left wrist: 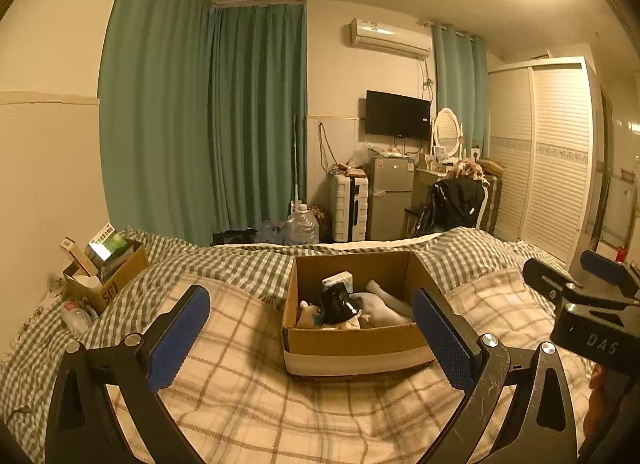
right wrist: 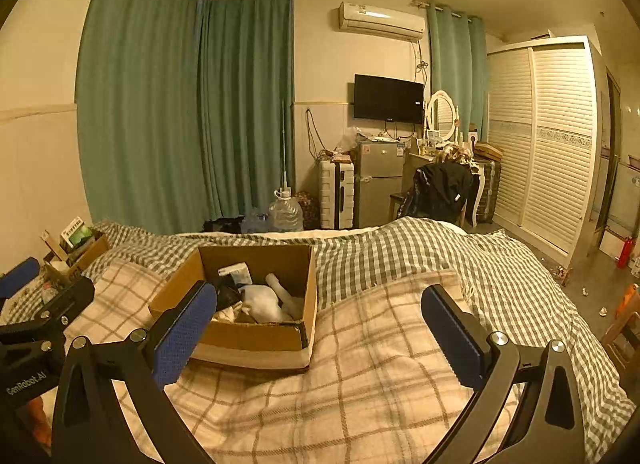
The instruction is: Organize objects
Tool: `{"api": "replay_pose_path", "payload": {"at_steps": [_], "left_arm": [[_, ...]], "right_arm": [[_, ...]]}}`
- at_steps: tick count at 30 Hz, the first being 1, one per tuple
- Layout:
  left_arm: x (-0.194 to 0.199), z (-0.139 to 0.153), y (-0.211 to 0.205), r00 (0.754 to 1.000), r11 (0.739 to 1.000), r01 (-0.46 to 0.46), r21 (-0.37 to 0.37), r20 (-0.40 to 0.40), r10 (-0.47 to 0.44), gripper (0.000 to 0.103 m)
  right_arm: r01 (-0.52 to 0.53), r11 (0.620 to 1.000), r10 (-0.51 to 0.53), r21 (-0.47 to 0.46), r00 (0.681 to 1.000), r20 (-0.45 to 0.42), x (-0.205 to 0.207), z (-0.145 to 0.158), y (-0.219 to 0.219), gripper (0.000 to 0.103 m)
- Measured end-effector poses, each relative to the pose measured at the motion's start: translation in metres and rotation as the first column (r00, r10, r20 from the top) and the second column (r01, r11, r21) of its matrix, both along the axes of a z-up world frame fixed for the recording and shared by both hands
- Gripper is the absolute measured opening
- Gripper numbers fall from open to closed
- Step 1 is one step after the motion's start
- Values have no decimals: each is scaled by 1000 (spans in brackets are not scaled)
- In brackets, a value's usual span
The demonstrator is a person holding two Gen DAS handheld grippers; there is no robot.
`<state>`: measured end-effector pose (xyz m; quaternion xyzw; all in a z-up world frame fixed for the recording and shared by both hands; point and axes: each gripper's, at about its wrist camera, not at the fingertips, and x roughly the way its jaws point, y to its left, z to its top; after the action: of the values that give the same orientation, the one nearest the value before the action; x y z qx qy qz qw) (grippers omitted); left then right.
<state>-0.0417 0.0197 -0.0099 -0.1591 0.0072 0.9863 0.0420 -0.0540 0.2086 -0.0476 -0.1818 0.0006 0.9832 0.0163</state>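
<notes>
At the far left a small box (left wrist: 106, 278) of books and packets sits on the check quilt (left wrist: 224, 264) by the wall, with a clear bottle (left wrist: 76, 316) lying loose just in front of it; that bottle looks light and round, so any tug on the bedding could roll it off the edge. The left gripper (left wrist: 310, 338) hangs above the plaid blanket (left wrist: 320, 404), its blue pads spread wide and holding nothing, and the open carton (left wrist: 352, 344) lies straight ahead between them. Inside the carton are a black cup (left wrist: 336, 304), a white packet (left wrist: 338, 280) and white cloth (left wrist: 384, 304), piled loosely (what lies beneath them is hidden). The soft bed is the main risk: pressing down on the carton's rim would likely tilt it and spill the pile, and a pad caught on the cardboard wall could drag the whole carton. The right gripper (right wrist: 320, 328) is likewise spread wide and empty, over bare blanket to the right of the carton; the two tools sit close, so reaching in together could knock them against each other.
</notes>
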Motion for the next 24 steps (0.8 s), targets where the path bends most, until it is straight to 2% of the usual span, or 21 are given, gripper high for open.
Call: {"api": "replay_pose_path", "payload": {"at_steps": [24], "left_arm": [[1,1,1,1000,1000,-6,7,15,6,103]], "right_arm": [[-8,1000,8,10,1000,29,-3,-7,-4,103]]}}
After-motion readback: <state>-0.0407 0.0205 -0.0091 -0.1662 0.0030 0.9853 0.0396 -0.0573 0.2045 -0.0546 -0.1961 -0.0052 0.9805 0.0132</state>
